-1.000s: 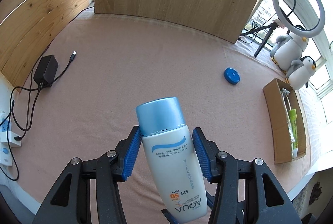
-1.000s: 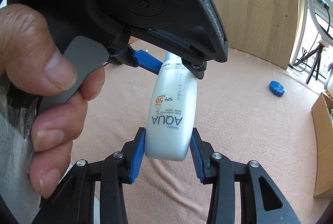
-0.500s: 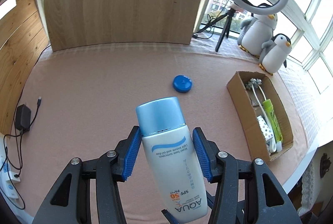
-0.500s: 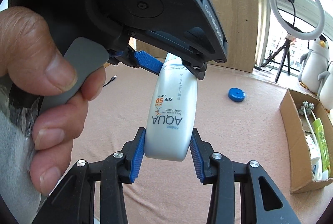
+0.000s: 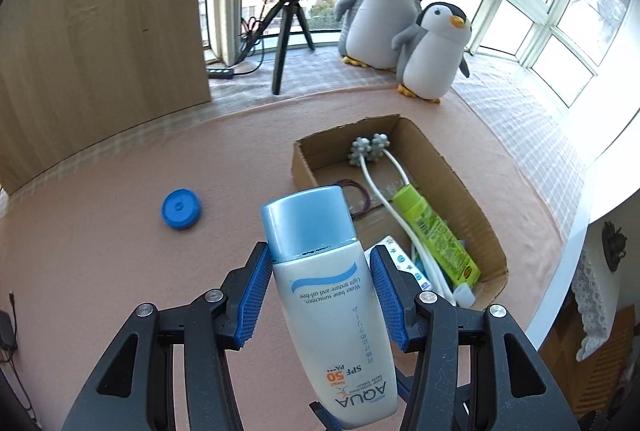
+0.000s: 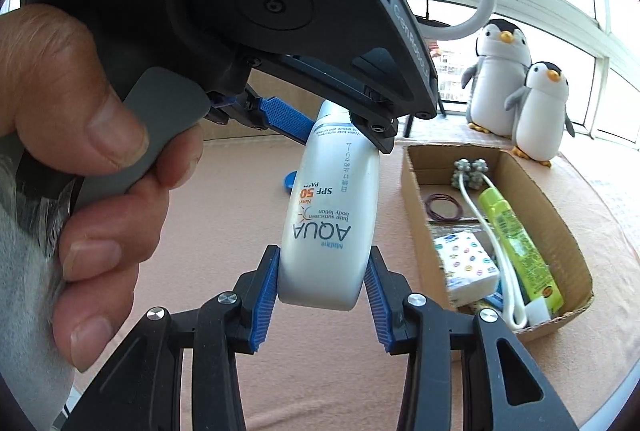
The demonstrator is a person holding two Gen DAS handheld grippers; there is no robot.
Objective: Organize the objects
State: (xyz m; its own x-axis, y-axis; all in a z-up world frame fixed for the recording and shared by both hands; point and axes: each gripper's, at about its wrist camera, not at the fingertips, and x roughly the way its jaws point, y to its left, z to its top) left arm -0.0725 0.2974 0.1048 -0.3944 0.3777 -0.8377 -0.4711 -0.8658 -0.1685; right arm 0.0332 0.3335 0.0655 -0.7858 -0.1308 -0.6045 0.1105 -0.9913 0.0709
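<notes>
A white sunscreen bottle (image 5: 332, 311) with a light blue cap is carried in the air by both grippers. My left gripper (image 5: 318, 253) is shut on its shoulder just below the cap. My right gripper (image 6: 322, 259) is shut on the bottle (image 6: 332, 207) at its base, facing the left gripper's black body (image 6: 280, 11), which a person's hand (image 6: 80, 135) grasps. Ahead and to the right an open cardboard box (image 5: 460, 183) lies on the pink cloth. It holds a green tube (image 5: 434, 231), a white-handled massage roller, purple bands and a tissue pack. A blue round lid (image 5: 181, 209) lies to the left.
Two penguin plush toys (image 5: 404, 19) and a ring light on a tripod (image 5: 290, 31) stand behind the box by the windows. A wooden board (image 5: 100, 31) stands at the back left. The table's edge (image 5: 576, 231) curves close past the box's right side.
Both grippers have swung to the right with the bottle between them. The box has come from the right edge to just ahead, and the blue lid has slid to the left in view.
</notes>
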